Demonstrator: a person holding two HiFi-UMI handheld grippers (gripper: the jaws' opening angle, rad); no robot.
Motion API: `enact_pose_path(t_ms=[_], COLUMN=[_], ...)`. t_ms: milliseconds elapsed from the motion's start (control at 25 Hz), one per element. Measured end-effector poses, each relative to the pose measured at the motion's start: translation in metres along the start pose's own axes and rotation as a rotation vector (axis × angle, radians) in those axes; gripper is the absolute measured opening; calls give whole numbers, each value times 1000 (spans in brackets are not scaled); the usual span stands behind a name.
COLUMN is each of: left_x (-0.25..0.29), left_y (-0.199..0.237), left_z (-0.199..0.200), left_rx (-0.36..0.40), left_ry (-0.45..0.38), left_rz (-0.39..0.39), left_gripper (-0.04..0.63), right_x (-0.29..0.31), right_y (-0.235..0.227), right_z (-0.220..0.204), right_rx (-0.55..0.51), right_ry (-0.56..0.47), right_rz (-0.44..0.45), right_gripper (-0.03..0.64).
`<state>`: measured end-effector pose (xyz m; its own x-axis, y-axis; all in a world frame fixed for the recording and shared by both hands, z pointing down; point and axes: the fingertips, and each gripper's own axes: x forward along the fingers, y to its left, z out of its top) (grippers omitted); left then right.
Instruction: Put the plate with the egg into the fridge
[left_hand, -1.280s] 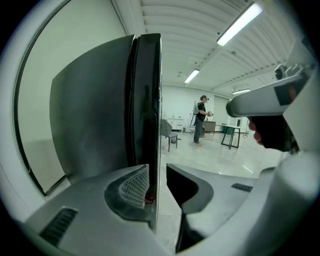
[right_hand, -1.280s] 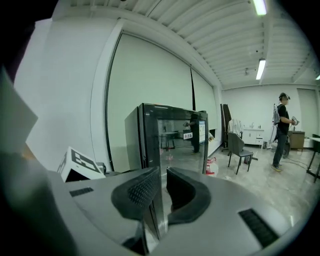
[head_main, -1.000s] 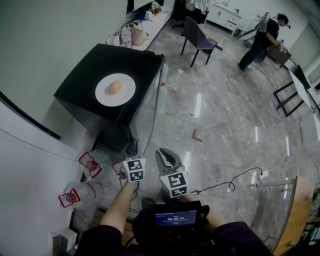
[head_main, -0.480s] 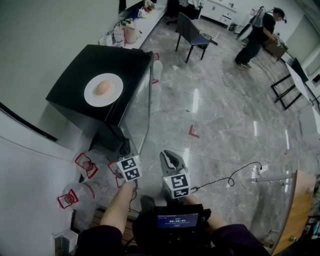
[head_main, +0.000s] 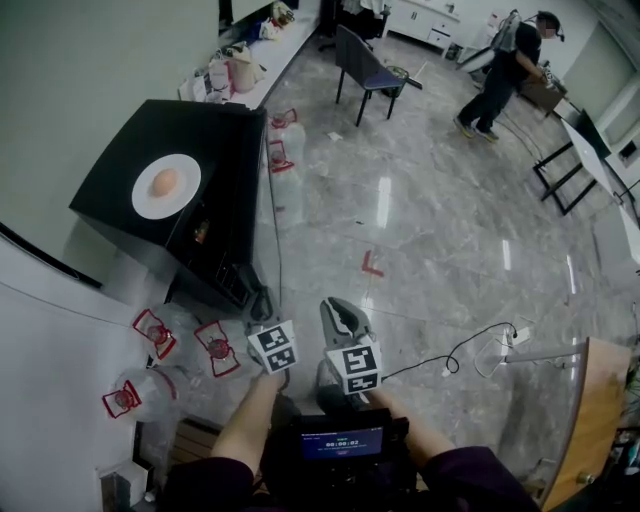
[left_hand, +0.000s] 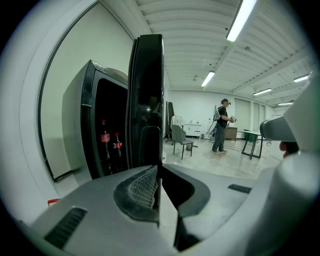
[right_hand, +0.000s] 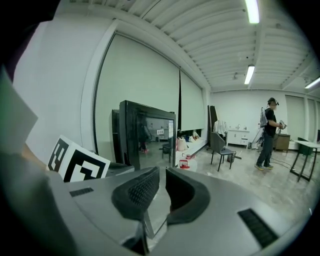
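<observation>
A white plate (head_main: 186, 170) with a brown egg (head_main: 165, 182) lies on top of the black mini fridge (head_main: 225, 140). The fridge's glass door (head_main: 270, 220) stands swung out, and cola bottles (left_hand: 104, 145) show inside. My left gripper (head_main: 266, 322) is at the door's free lower edge. In the left gripper view the door (left_hand: 148, 100) runs edge-on straight into the closed left gripper (left_hand: 157, 172). My right gripper (head_main: 335, 308) hovers beside it over the floor, nearly closed and empty. In the right gripper view only a thin gap shows in the right gripper (right_hand: 162, 175).
Several water jugs with red labels (head_main: 150, 330) stand on the floor by the white wall. A chair (head_main: 365, 65) and a person (head_main: 505, 65) are far across the room. A cable (head_main: 470, 350) lies at right, near a wooden table edge (head_main: 590, 420).
The fridge door has swung further open, and the shelves inside now show. Both grippers shifted slightly, and the fridge sits further left in the head view.
</observation>
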<state>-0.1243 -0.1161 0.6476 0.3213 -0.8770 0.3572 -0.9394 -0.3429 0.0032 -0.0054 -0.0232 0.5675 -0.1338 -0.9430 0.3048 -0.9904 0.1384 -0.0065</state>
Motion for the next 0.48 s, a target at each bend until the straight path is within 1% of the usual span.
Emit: enact_pose_path(t_ms=[120,200,240,280,320,360,400,440,480], left_x=[0,-2,-8,-20,-36,-51,-59,-58,-51], left_y=[-3,-7,-7,-4,4,13,21,27,33], left_z=[-1,0,7,20,36,50,60,63,64], left_rx=[0,5,5,4,4,9,18,31,52], left_ry=[10,16,-9,-69,-152,-226,-264,-258,-224], left_rz=[20,0,-28,-62,-105,-172,-269,-379,-472], left_gripper=[34,35,35,35,35,37,37,37,51], right_x=[-7,-7,-6,-4,-3,-1,2,5,9], right_y=[-11,-13,-13,-11,-8,-4,0,3,6], right_z=[-9,-13,-15,-16,-16,-15,-14,-13,-13], right_rx=[10,13,15,14,9,5,1,-2,-7], right_ry=[12,17,20,22,22,21,18,16,16], right_rz=[-1,9,16,24,33,44,53,61,67], right_gripper=[31,30,31,31,31,31,31,31,31])
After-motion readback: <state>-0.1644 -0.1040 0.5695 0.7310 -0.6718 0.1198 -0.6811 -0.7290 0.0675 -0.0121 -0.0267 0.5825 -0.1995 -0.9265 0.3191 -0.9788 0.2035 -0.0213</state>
